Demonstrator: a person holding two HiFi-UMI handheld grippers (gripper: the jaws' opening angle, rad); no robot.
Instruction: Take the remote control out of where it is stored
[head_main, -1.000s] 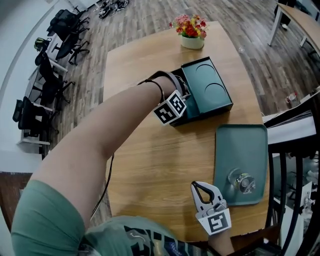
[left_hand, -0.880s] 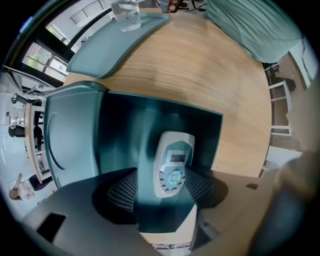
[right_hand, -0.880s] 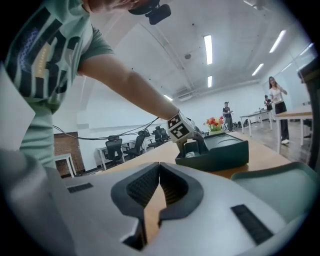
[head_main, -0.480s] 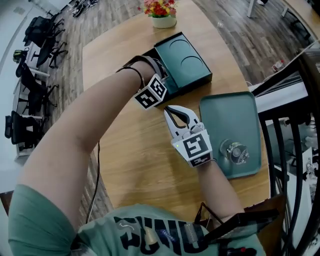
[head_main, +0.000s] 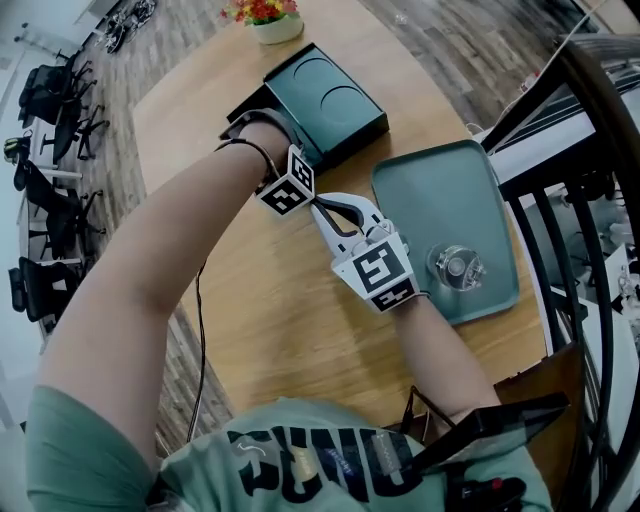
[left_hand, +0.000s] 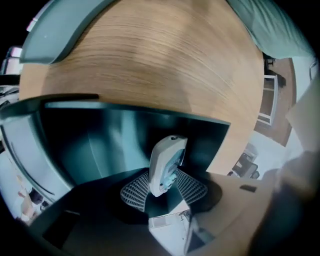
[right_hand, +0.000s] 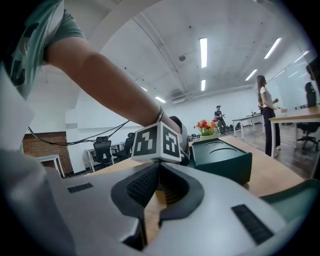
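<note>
Between left gripper jaws: white remote control, clamped; jaws have just been closing.
Around them: dark teal box.
Right gripper: pinched together, empty, just beside left gripper.

One wooden table carries one dark teal box, whose lid shows two round recesses. Just beyond the box stands one pot of flowers. Near the box, to its right, lies one teal tray holding one small clear round object. Inside the box is one remote control. There are two grippers: the left gripper in the box and the right gripper just beside it, each bearing one marker cube. Far behind the box stand two people, a nearer person and a farther person.
</note>
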